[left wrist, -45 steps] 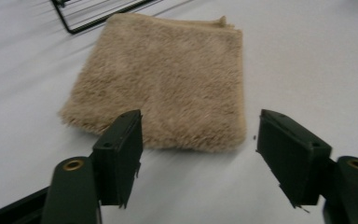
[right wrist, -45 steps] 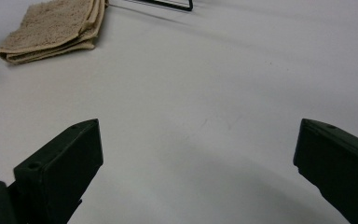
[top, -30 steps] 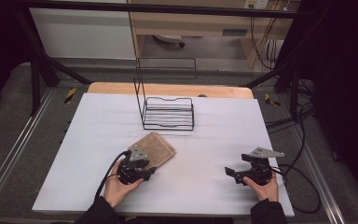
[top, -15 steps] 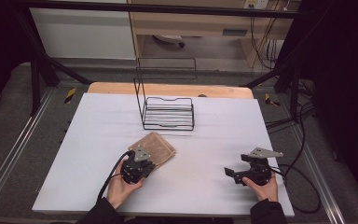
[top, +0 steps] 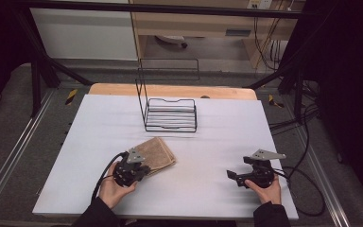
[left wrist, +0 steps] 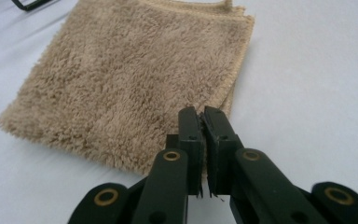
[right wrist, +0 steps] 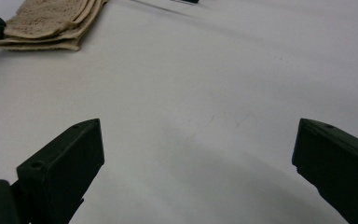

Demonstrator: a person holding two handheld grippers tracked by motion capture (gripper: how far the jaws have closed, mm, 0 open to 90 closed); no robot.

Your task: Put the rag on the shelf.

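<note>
A folded tan towel (top: 157, 152) lies on the white table sheet (top: 217, 137), left of centre. My left gripper (top: 143, 170) sits at its near corner. In the left gripper view the towel (left wrist: 130, 74) spreads ahead, and the left gripper (left wrist: 203, 112) is shut, its jaws pressed together over the towel's near edge. No cloth shows between them. My right gripper (top: 230, 176) rests low at the right front and points left. In its own view the right gripper (right wrist: 196, 135) stands wide open over bare sheet, with the towel (right wrist: 51, 23) far off at the top left.
A black wire rack (top: 170, 116) with a tall back frame stands at the middle back of the sheet. Cables trail from both grippers toward the table's front and right edges. A wooden strip (top: 123, 89) borders the far edge.
My left gripper has shifted slightly at the towel's near corner. The right gripper and the towel stay where they were.
</note>
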